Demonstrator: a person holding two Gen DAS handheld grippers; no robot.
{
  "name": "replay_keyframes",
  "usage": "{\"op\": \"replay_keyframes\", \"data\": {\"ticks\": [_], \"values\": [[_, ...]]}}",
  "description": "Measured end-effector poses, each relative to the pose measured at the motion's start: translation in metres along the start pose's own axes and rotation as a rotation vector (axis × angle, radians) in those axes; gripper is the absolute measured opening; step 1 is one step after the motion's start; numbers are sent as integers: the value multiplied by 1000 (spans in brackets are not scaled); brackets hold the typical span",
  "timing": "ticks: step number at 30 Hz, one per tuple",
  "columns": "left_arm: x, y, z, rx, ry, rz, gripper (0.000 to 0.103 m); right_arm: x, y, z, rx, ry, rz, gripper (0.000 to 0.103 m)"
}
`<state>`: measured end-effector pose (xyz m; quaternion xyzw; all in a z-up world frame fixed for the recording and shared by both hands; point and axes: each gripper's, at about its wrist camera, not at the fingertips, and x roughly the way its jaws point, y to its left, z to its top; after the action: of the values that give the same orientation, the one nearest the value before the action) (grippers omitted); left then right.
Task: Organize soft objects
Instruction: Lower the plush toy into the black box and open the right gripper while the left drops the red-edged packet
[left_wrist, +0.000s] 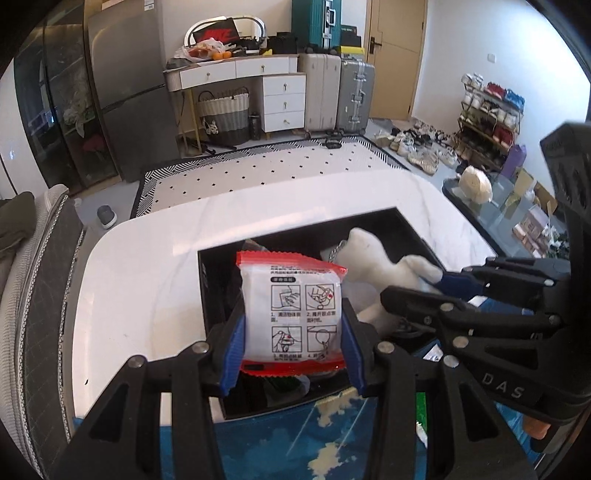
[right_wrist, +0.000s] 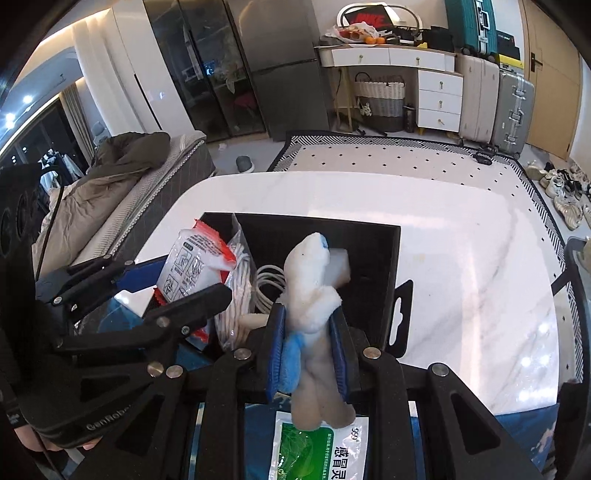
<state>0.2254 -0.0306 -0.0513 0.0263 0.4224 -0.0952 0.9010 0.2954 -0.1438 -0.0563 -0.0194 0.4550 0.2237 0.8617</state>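
Observation:
My left gripper (left_wrist: 291, 332) is shut on a white sachet with red edges (left_wrist: 291, 310) and holds it over the near-left part of a black box (left_wrist: 402, 225). The sachet also shows in the right wrist view (right_wrist: 192, 262). My right gripper (right_wrist: 308, 347) is shut on a white and blue plush toy (right_wrist: 314, 295) and holds it over the box (right_wrist: 384, 266). The plush also shows in the left wrist view (left_wrist: 373, 258), with the right gripper (left_wrist: 439, 288) on it.
The box stands on a white marble table (right_wrist: 461, 258) and holds a bagged white rope (right_wrist: 240, 295) and a coiled white cable (right_wrist: 267, 288). A green and white sachet (right_wrist: 321, 446) lies on a blue cloth (left_wrist: 314, 443) below the grippers. A bed (right_wrist: 122, 192) is to the left.

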Motion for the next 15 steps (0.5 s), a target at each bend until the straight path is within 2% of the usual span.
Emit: {"op": "replay_keyframes", "data": {"ticks": [4,11,13,15], "values": [[1,2,0,-3,10,1,46,-1,1,-3,2,-4,2,26],[-4,2,2,-37,17,-13,50,-17,-1,-3,27,-22,3,42],[-8,5,2,-46,13,-10,60,-24,-3,-1,36,-40,-1,49],[-14,9,2,-45,3,-4,64,-31,-4,1,43,-57,9,50]]}}
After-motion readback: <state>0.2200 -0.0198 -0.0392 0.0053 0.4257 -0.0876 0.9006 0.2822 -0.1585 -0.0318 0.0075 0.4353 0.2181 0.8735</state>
